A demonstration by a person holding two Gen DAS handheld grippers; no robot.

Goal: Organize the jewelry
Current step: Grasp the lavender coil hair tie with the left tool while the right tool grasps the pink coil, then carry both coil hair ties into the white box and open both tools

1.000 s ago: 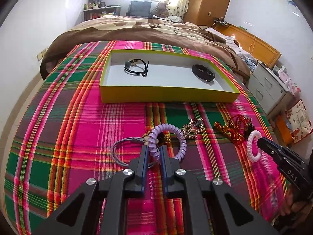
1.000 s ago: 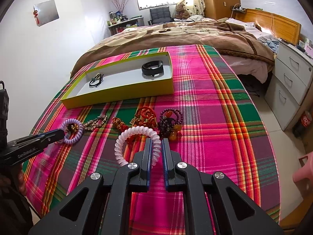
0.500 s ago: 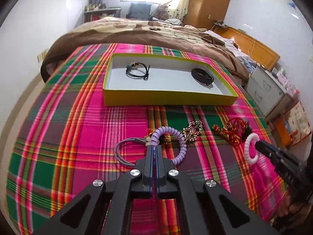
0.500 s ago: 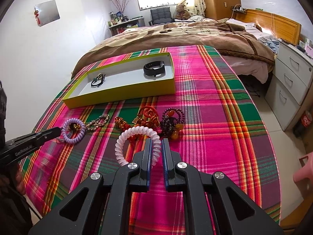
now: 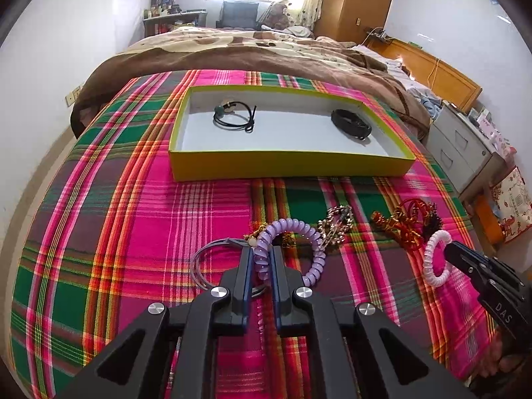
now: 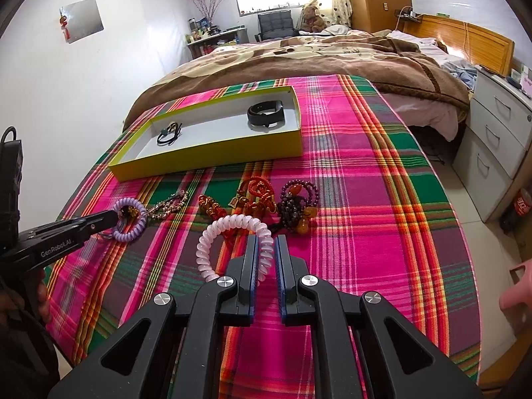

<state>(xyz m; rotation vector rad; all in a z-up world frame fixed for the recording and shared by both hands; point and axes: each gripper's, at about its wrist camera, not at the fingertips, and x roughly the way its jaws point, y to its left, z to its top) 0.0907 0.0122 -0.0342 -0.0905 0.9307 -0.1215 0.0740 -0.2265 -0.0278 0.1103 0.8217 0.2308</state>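
My left gripper (image 5: 261, 259) is shut on a purple coil bracelet (image 5: 299, 229) and holds it just above the plaid cloth. My right gripper (image 6: 266, 249) is shut on a pink-white coil bracelet (image 6: 226, 229), also seen in the left wrist view (image 5: 435, 259). The yellow tray (image 5: 289, 166) lies ahead and holds a black cord bracelet (image 5: 234, 118) and a black band (image 5: 350, 126). A gold chain (image 5: 335, 222), a red knot charm (image 6: 256, 193) and a dark bead bracelet (image 6: 297, 201) lie loose on the cloth.
A grey cord loop (image 5: 209, 259) lies under the left gripper. A brown blanket (image 5: 252, 53) covers the bed behind the tray. White drawers (image 6: 498, 139) stand to the right, past the bed's edge. The plaid cloth (image 6: 365, 199) spreads out to the right.
The left gripper has lifted a little and drawn back with the purple bracelet. The right gripper has barely moved and still holds the pink-white bracelet.
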